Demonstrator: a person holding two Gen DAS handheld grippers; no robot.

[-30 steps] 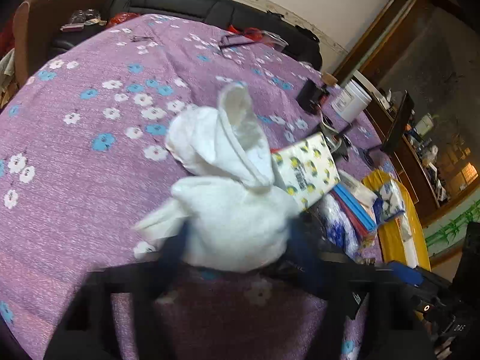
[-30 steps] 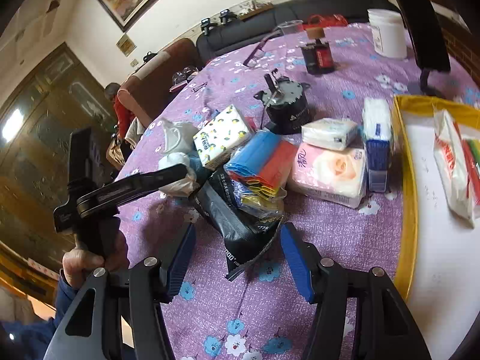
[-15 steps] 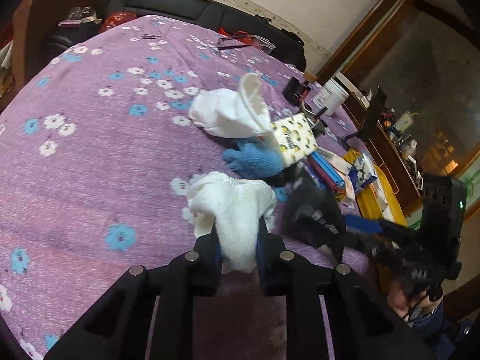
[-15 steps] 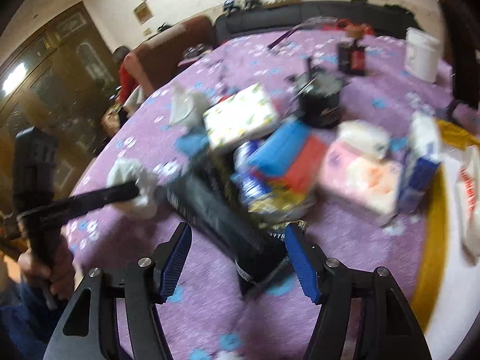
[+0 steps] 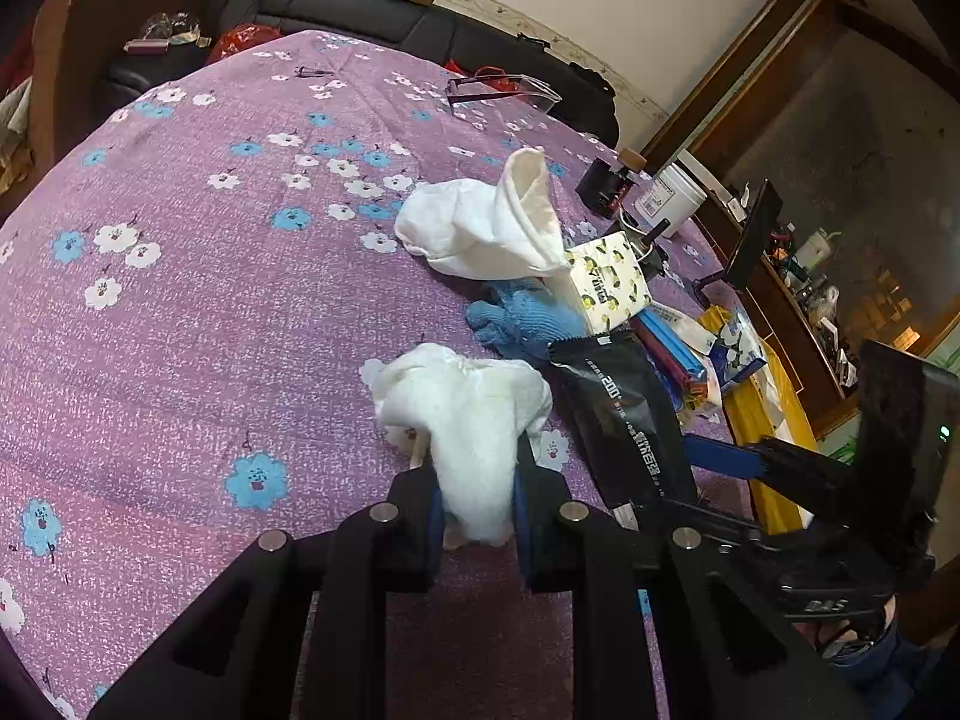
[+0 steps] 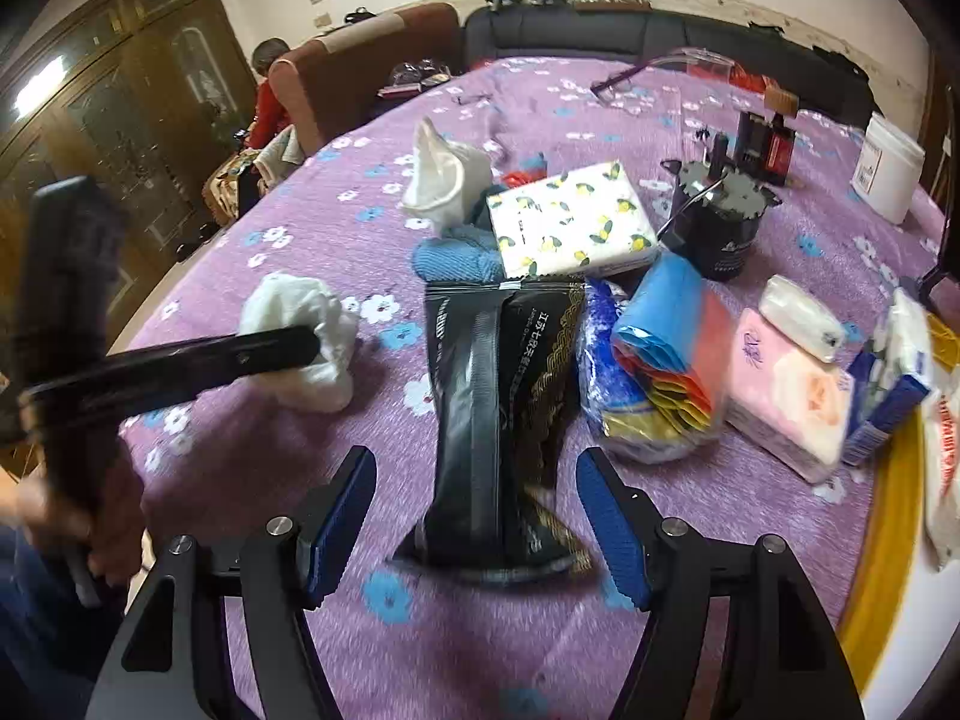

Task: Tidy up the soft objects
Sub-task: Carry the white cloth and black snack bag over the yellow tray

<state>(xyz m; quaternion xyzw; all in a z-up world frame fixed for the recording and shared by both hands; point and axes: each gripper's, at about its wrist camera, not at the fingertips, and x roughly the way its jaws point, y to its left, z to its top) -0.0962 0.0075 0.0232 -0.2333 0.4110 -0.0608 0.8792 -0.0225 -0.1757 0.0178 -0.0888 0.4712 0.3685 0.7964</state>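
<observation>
My left gripper [image 5: 477,480] is shut on a crumpled white cloth [image 5: 462,408], which rests on the purple flowered tablecloth [image 5: 180,300]. The right wrist view shows the same cloth [image 6: 300,330] at the tip of the left gripper's black arm. Farther back lie a second white cloth [image 5: 486,222], a blue knit cloth [image 5: 522,318] and a lemon-print tissue pack [image 5: 606,285]. My right gripper [image 6: 477,516] stands open over a black pouch [image 6: 498,396]. The pouch's near end lies between the blue pads [image 6: 342,510], which do not touch it.
To the right of the pouch lie rolls of coloured bags [image 6: 666,336], a pink tissue pack [image 6: 786,396] and a blue-white tissue pack [image 6: 894,372]. A black burner [image 6: 720,222], a white jar [image 6: 888,168] and a yellow-rimmed tray [image 6: 888,540] stand beyond. A person's hand [image 6: 66,516] holds the left gripper.
My left gripper closed on the white cloth and drew it away from the pile, uncovering the blue cloth. My right gripper rolled and moved down over the black pouch.
</observation>
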